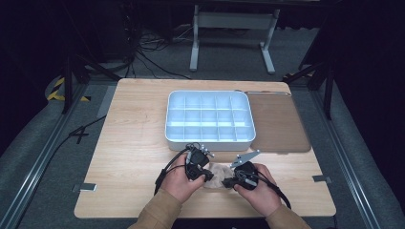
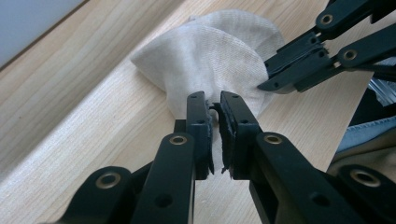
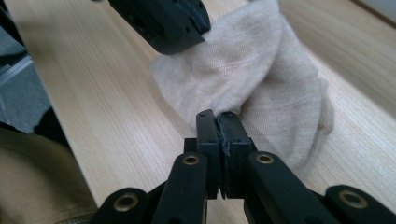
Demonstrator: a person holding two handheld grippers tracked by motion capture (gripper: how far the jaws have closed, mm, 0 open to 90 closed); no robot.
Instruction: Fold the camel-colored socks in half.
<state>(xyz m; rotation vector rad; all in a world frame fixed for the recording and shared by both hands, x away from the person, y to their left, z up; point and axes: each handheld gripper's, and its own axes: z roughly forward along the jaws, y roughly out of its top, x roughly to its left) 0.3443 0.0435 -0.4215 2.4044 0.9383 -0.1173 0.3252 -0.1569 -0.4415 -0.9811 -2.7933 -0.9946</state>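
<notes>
Near the front edge of the wooden table (image 1: 129, 143), midway along it, a small beige sock (image 2: 210, 60) lies crumpled between the two tools. The left gripper (image 2: 213, 100) has its jaws pinched nearly together on one edge of the fabric; the right gripper (image 3: 218, 119) is clamped tight on the opposite edge. Both hold the sock low on the table, so the step in hand appears to be folding or rolling it. The next move likely calls for carrying it to the white compartment tray (image 1: 170, 114) behind, without letting the cloth slip. From above, the hands and grippers cover most of the sock, so its exact fold is hard to make out.
</notes>
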